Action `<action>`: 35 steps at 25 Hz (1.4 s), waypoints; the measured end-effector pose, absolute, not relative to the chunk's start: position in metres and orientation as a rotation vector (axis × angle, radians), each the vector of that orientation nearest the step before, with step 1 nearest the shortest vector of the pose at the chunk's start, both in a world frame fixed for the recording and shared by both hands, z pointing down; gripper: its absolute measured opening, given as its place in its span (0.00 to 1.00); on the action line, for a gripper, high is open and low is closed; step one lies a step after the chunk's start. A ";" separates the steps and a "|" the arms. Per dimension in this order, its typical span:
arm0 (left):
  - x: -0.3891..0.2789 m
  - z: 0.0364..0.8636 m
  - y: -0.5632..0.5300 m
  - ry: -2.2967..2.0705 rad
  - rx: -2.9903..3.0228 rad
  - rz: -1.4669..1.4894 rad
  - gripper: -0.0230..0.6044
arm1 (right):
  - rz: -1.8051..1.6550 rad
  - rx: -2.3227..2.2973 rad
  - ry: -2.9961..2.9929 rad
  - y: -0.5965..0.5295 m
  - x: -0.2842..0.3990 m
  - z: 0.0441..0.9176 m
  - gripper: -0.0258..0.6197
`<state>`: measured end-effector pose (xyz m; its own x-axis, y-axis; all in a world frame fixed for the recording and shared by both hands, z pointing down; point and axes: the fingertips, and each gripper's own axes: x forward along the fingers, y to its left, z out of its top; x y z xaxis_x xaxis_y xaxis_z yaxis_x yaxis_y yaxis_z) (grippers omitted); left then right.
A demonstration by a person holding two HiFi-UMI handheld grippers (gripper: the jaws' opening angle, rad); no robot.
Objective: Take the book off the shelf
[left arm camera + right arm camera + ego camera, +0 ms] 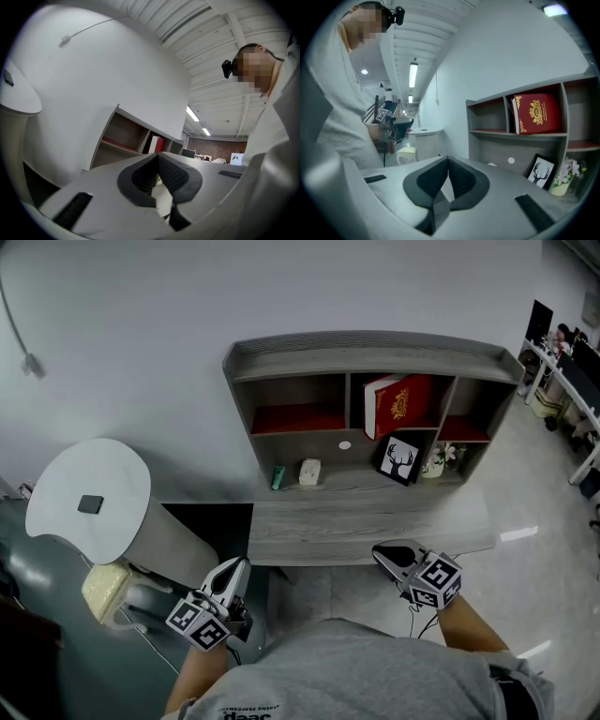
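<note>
A person in a grey shirt is standing before a grey wooden surface [366, 521] with a two-finger tool in each hand. The red book [403, 404], gold emblem on its cover, is leaning tilted in the middle upper compartment of the shelf [375, 357] at the back of that surface, its white page edges facing left. The left gripper [239, 564] is hovering off the surface's front left corner. Its dark fingers [140, 177] are meeting at their tips with nothing between them. The right gripper [380, 552] is hanging just over the front edge, its fingers likewise pressed together and empty, pointing towards the shelf. Both tools are well apart from the book. Below the book, a framed deer picture [400, 457] is leaning beside a small flower pot [436, 463]. A white box [309, 471] and a green item [278, 477] are sitting further left. A round white table [89, 488] is standing to the left.
</note>
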<state>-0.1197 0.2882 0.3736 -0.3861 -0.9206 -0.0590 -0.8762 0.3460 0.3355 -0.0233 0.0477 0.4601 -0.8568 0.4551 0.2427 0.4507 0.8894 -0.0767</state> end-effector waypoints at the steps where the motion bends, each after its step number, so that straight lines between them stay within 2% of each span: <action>1: -0.125 0.373 0.281 -2.459 1.652 -0.478 0.06 | -0.007 -0.691 -2.795 0.042 -0.027 0.460 0.06; 10: -0.169 0.381 0.239 -2.430 1.658 -0.508 0.06 | -0.239 -0.702 -2.743 0.009 -0.063 0.461 0.09; 13: -0.184 0.385 0.225 -2.394 1.685 -0.511 0.06 | -0.222 -0.670 -2.749 -0.002 -0.078 0.460 0.09; 19: -0.234 0.391 0.197 -2.295 1.772 -0.517 0.06 | 0.079 -0.549 -2.785 -0.024 -0.114 0.462 0.09; 27: -0.318 0.390 0.156 -2.057 1.988 -0.493 0.06 | 0.649 -0.242 -2.826 -0.054 -0.173 0.472 0.09; 28: -0.327 0.390 0.153 -2.027 2.018 -0.482 0.06 | 0.684 -0.217 -2.825 -0.054 -0.181 0.474 0.11; 30: -0.345 0.391 0.149 -1.971 2.063 -0.474 0.06 | 0.764 -0.186 -2.820 -0.054 -0.197 0.476 0.20; 35: -0.383 0.397 0.147 -1.862 2.134 -0.468 0.06 | 1.008 -0.157 -2.801 -0.052 -0.232 0.485 0.29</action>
